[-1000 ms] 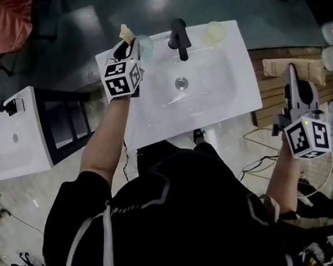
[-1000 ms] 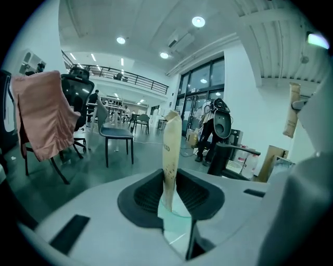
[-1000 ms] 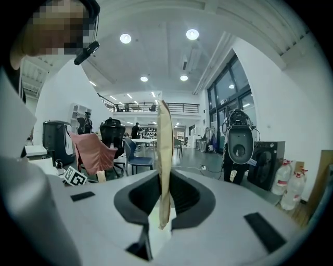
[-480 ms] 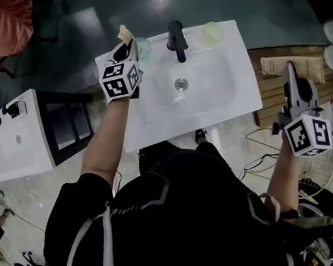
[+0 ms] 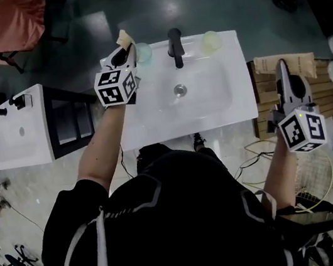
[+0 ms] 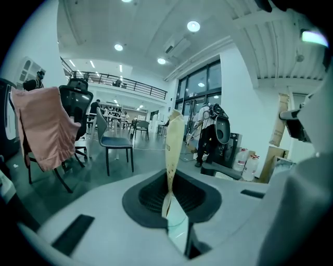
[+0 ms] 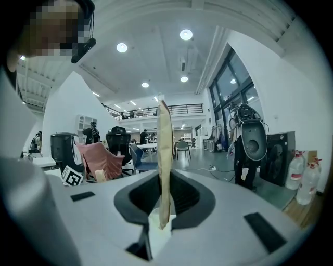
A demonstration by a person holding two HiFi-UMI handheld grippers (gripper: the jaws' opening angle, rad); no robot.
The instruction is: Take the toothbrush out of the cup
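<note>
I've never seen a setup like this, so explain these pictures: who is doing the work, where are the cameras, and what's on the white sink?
No robot here: a person holds a two-jaw gripper in each hand; the cubes with black-and-white squares are part of them. The top-down picture comes from a camera on the person's head; the other two come from cameras riding on each gripper, looking along its jaws. On the white sink stand a black tap and two pale cups, one each side of it. The left gripper is by the left cup; its jaws have just been closing and look pressed together, and I can't make out a toothbrush between them. The right gripper is off beside the sink, jaws together, holding nothing.
</note>
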